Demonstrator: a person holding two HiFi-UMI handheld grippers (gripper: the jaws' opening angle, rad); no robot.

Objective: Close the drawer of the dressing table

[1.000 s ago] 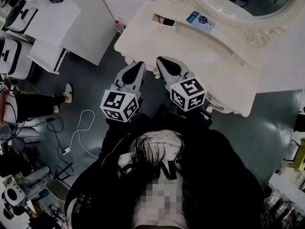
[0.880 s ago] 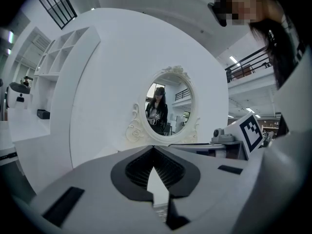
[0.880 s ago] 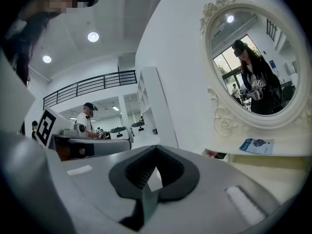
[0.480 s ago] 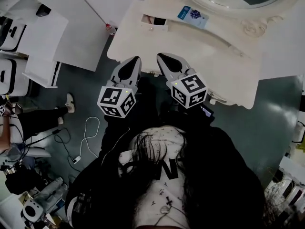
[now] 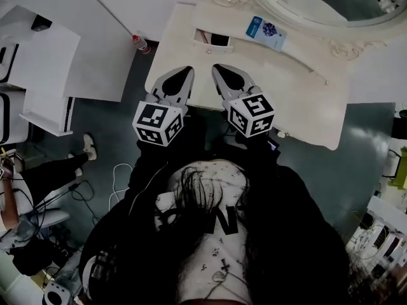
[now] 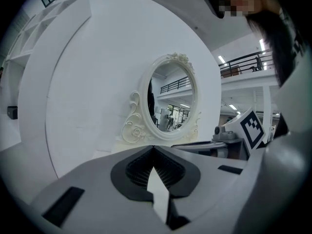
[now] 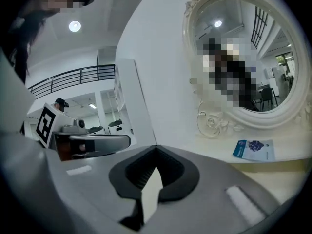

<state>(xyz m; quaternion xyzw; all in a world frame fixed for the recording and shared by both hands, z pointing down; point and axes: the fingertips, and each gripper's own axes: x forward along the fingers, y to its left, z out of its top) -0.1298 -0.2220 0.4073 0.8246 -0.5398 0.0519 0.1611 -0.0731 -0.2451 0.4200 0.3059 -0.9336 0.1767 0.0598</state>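
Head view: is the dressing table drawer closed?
No, the drawer stands pulled out from the dressing table, with its inside open to view from above.

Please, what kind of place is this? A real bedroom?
Probably not a home, rather a large hall with a staged corner. The cream carved dressing table stands by bare white partition panels, loose white cables lie on the dark floor, and a railed upper gallery shows behind.

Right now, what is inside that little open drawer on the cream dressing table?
The small cream drawer holds a dark object and something thin and reddish; neither is clear enough to name. Its rear part is hidden inside the cream dressing table.
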